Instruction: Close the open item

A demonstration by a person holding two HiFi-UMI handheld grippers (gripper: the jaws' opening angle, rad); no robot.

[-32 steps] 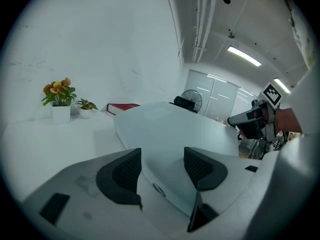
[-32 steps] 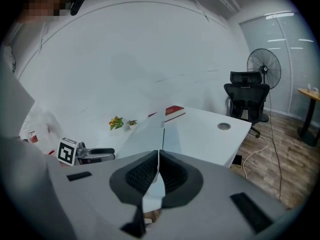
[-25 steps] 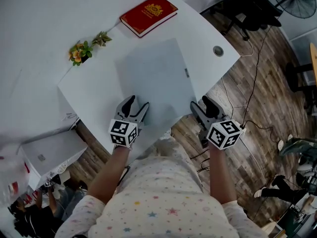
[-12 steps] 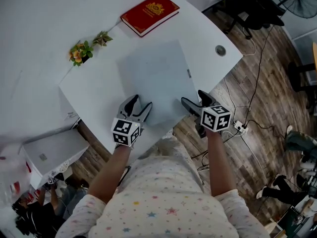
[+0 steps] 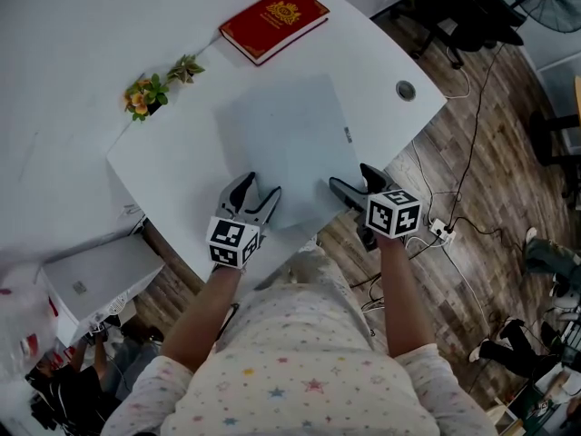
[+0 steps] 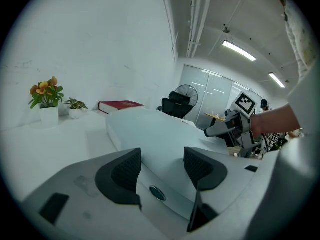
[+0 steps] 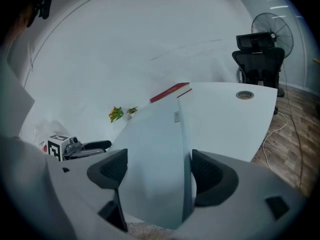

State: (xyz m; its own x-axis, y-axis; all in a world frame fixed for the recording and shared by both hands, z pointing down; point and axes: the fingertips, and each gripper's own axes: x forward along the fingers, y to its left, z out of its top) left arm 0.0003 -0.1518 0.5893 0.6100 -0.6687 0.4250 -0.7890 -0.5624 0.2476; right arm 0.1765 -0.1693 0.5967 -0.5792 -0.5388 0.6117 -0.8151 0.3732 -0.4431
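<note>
White desk (image 5: 172,166): smooth matte top with a rounded far corner, set against a white wall, wood-plank floor to its right.

Laptop (image 5: 286,139): a pale grey-blue rectangular slab with a plain matte lid, lying mid-desk and turned at an angle. Its near edge reaches the desk's front edge. It looks flat from the head view; I cannot tell whether a gap remains at the lid. There is a small dark label near its right edge.

Red book (image 5: 272,24): hardcover with a gold emblem on the cover, lying flat at the far end, well apart from the laptop.

Left gripper (image 5: 258,187): grey shell, dark ribbed pads, jaws spread and clamping nothing. It sits at the laptop's near left corner.

Right gripper (image 5: 352,178): built the same, jaws likewise spread and empty, at the near right corner.

Flowering plant (image 5: 143,95) and a smaller green plant (image 5: 187,69) stand by the wall. A round grommet (image 5: 405,89) sits near the right rim.

View differences:
- Left gripper view shows the slab's thick rounded front edge framed between its pads. It also shows white pots under the plants, ceiling strip lights and the right gripper side-on.
- Right gripper view shows the laptop's right side edge running away between its pads, and the left gripper's marker cube low at left. It also shows a standing fan and office chair upright, which the head view shows only from above.
</note>
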